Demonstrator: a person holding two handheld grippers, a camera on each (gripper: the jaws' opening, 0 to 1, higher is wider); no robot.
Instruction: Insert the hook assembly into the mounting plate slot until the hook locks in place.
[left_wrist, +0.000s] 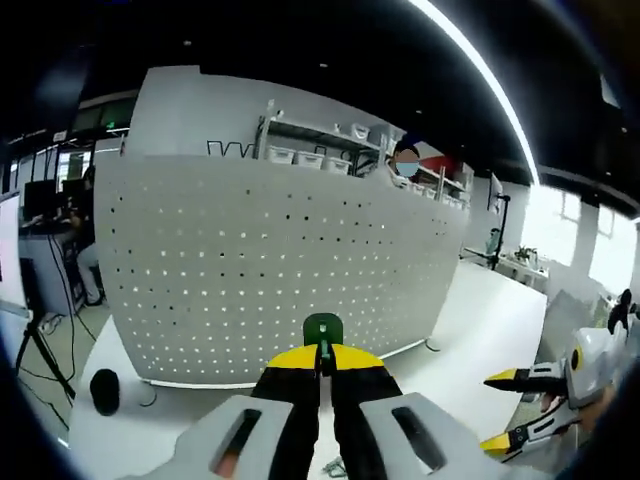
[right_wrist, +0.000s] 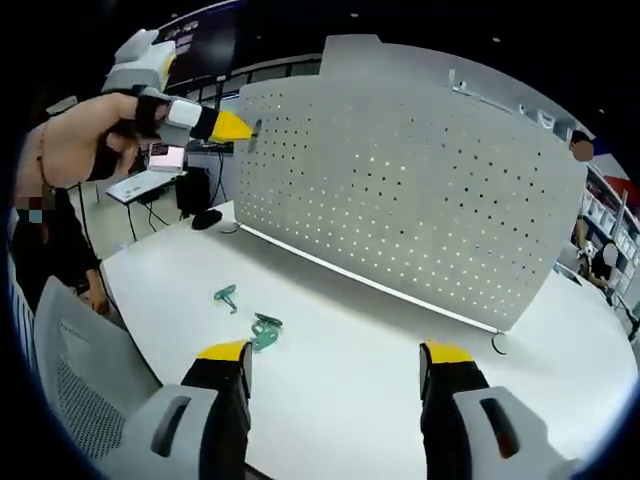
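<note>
- left gripper view: our left gripper (left_wrist: 322, 368) pinches a green hook (left_wrist: 322, 330) before the perforated white panel (left_wrist: 250, 270).
- right gripper view: our right gripper (right_wrist: 336, 368), jaws apart, faces green hooks (right_wrist: 264, 331) on the table (right_wrist: 360, 330).

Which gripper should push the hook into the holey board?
Left. The left gripper already pinches a green hook facing the pegboard. The right gripper is open and empty, probably less ready.

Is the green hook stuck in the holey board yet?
Not yet. The left gripper pinches the green hook in front of the pegboard.
</note>
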